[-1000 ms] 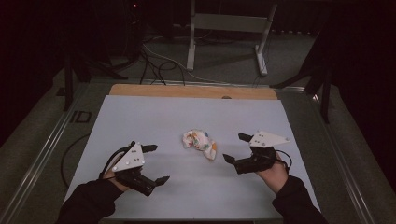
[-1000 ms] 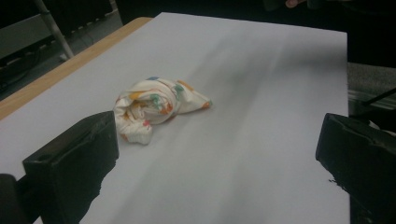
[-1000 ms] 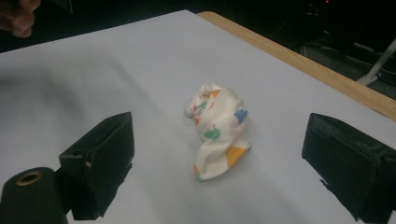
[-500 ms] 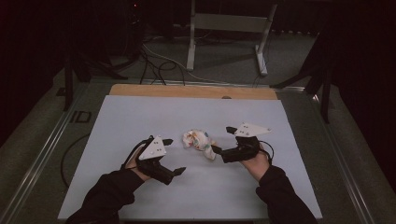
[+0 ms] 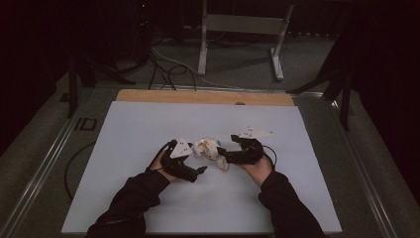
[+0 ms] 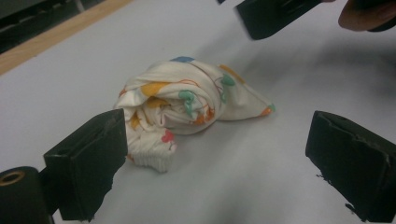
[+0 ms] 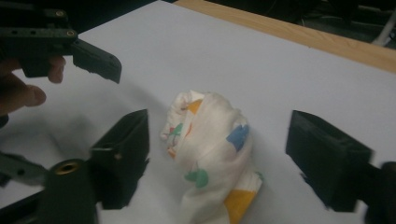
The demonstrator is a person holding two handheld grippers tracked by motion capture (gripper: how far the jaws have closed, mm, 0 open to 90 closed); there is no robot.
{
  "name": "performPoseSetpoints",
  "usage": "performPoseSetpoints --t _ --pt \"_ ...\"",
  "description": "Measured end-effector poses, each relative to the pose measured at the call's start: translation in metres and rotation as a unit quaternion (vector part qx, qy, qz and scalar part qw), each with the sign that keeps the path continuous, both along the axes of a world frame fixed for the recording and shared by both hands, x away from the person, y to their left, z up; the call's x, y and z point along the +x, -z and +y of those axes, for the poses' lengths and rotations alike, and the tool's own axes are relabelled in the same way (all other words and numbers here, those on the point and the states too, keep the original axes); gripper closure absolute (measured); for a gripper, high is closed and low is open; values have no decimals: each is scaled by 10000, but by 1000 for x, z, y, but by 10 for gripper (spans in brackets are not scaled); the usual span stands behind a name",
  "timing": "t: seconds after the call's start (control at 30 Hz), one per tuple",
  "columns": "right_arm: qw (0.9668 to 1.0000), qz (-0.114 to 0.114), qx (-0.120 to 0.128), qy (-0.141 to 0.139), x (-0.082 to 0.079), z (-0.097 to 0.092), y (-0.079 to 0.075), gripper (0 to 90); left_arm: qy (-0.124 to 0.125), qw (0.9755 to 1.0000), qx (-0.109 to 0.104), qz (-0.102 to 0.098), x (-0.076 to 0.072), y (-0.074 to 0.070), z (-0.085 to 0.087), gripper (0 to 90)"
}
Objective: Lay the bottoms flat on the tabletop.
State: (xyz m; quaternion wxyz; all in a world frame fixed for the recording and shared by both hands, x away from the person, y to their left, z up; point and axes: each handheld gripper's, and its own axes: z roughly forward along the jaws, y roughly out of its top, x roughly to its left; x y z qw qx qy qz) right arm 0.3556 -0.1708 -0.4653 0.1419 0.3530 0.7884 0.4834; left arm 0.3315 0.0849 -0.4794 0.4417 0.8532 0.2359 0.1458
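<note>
Between the two grippers, on the white table top (image 5: 148, 198), lies a balled-up white sock (image 5: 208, 148) printed with coloured shapes. The left gripper (image 5: 195, 166) stands just to one side of it and the right gripper (image 5: 224, 154) just to the other. Both have just been closing a little, yet both are still released, with the sock in the gap of each and no pad pressing on it.

To grasp well, each gripper would likely do best to take a separate part of the bundle: the left one the ribbed cuff end nearest its near jaw, the right one the loose toe end, closing only once cloth sits fully between the pads.

From the left gripper view the ribbed cuff (image 6: 152, 158) and the tight roll of the sock (image 6: 187, 100) are plain. From the right gripper view the sock (image 7: 210, 158) runs lengthwise between the jaws, with the left gripper's jaw tip beyond it. From the high view both forearms flank the sock.
</note>
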Motion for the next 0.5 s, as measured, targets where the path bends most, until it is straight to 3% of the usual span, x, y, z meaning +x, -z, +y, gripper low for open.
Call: performPoseSetpoints --t 0.1,0.13,0.27,0.4,0.5 --pt "9999 126 -5 -1 4 3 5 266 -31 10000 22 35 3 2 -2 86" --pt "9998 181 -4 -20 8 5 11 327 -15 10000 14 68 10 8 -4 167" --pt "9994 334 -33 39 14 8 21 378 122 9995 25 274 18 15 -9 282" --pt "9985 472 -251 69 17 10 27 439 161 9990 94 396 25 21 -15 399" --pt "9979 480 -409 115 17 11 30 493 102 9992 141 348 27 23 -18 502"
